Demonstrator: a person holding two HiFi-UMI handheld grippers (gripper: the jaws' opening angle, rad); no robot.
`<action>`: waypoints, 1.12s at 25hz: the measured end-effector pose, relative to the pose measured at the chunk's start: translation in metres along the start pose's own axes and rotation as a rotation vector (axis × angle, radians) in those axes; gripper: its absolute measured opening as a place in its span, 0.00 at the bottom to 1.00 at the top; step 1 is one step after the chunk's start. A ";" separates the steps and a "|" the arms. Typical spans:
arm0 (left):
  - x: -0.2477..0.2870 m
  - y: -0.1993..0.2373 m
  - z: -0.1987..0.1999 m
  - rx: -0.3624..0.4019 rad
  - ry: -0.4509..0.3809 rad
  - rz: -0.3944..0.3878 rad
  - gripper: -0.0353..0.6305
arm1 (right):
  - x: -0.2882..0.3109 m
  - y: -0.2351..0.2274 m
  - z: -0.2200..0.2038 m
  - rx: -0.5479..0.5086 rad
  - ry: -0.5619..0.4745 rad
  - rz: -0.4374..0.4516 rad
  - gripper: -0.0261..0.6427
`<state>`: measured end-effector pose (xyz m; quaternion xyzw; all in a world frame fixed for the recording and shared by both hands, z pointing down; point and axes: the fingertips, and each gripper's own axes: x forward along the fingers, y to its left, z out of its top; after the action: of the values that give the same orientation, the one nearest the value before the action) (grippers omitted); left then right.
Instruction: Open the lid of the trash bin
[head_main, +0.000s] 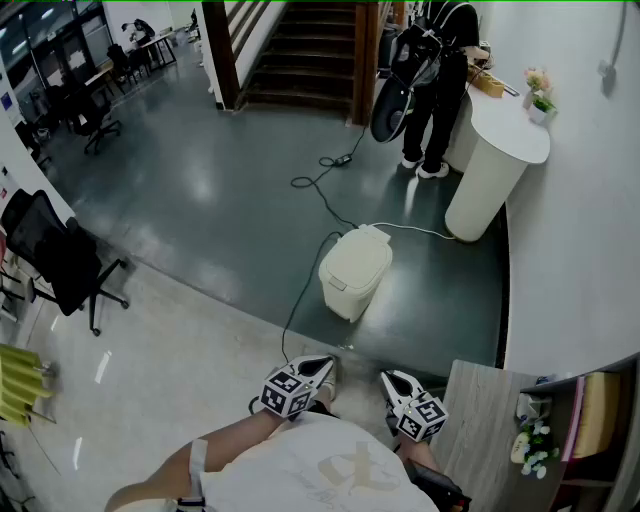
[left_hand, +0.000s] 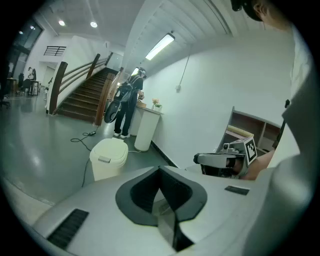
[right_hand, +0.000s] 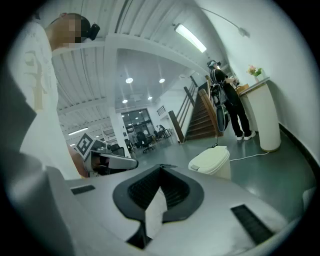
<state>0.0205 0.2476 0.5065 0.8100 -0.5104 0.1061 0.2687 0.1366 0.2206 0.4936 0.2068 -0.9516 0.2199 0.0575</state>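
The cream trash bin stands on the dark floor ahead, its lid down and a small latch on its front edge. It also shows in the left gripper view as the bin and in the right gripper view as the bin. My left gripper and right gripper hang side by side close to my body, well short of the bin. Both are shut with nothing between their jaws: left gripper, right gripper.
A black cable runs across the floor past the bin's left side. Behind the bin stand a white rounded counter and a person. There is a staircase at the back, a black office chair at left and a wooden shelf unit at lower right.
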 end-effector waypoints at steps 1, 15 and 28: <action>0.000 0.001 0.000 0.003 0.004 0.003 0.06 | -0.001 0.000 0.000 0.000 0.000 0.000 0.05; -0.007 0.008 0.003 0.020 0.001 0.032 0.06 | 0.005 0.002 0.003 0.008 -0.027 0.020 0.05; -0.019 0.055 0.004 -0.029 -0.022 0.103 0.06 | 0.051 -0.004 -0.003 0.020 0.022 0.055 0.05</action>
<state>-0.0371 0.2419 0.5125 0.7796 -0.5559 0.1035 0.2690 0.0921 0.2002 0.5084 0.1787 -0.9540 0.2334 0.0596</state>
